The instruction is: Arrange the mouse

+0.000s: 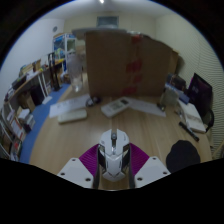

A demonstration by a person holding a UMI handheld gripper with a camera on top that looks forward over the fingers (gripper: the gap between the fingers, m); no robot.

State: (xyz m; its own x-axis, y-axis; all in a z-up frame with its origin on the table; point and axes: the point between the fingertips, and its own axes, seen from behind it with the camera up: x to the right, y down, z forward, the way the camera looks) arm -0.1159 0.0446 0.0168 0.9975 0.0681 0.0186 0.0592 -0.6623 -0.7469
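Note:
A white and grey computer mouse (113, 152) with a dark scroll wheel sits between my two fingers, nose pointing away from me. My gripper (113, 163) has its purple pads (89, 158) pressed against both sides of the mouse. The mouse is over the wooden table (90, 135), and I cannot tell whether it touches the tabletop. The rear of the mouse is hidden below the fingers.
A white keyboard (117, 106) and flat white boxes (72, 113) lie further ahead on the table. A large cardboard box (122, 62) stands at the back. A black mouse pad (183, 155) lies to the right. A monitor (201, 92) and shelves (25, 95) flank the table.

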